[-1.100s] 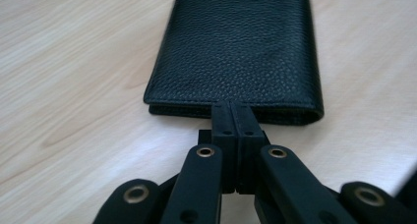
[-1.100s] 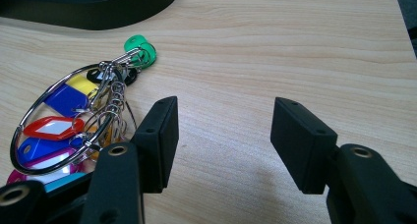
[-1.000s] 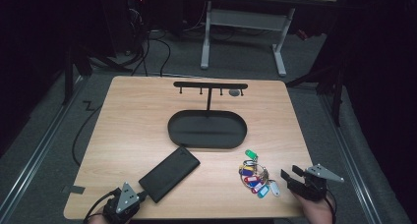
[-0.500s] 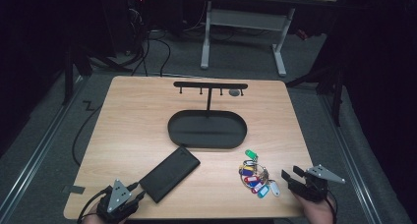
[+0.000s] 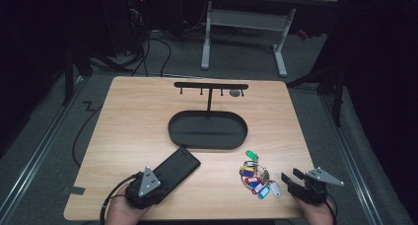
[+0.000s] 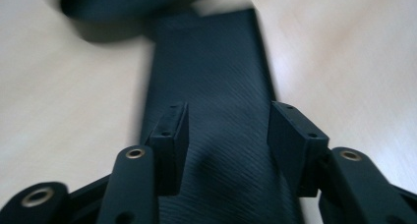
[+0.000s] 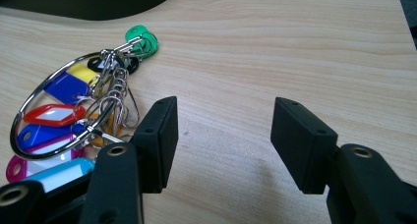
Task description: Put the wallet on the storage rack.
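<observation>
Two claws: left claw (image 6: 228, 130) just opened over one black case (image 6: 211, 76); right claw (image 7: 223, 135) wide.

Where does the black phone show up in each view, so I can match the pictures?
High view: black phone lies near the table's front edge, angled, its near end at the left gripper.
Left gripper view: phone runs up the middle, under the open jaws.
Right gripper view: not in it.
Shared landmark: the black oval tray.

One black case (image 5: 175, 168), one key bunch (image 5: 256, 178), one oval tray (image 5: 207, 142), one hook rack (image 5: 211, 86).
</observation>
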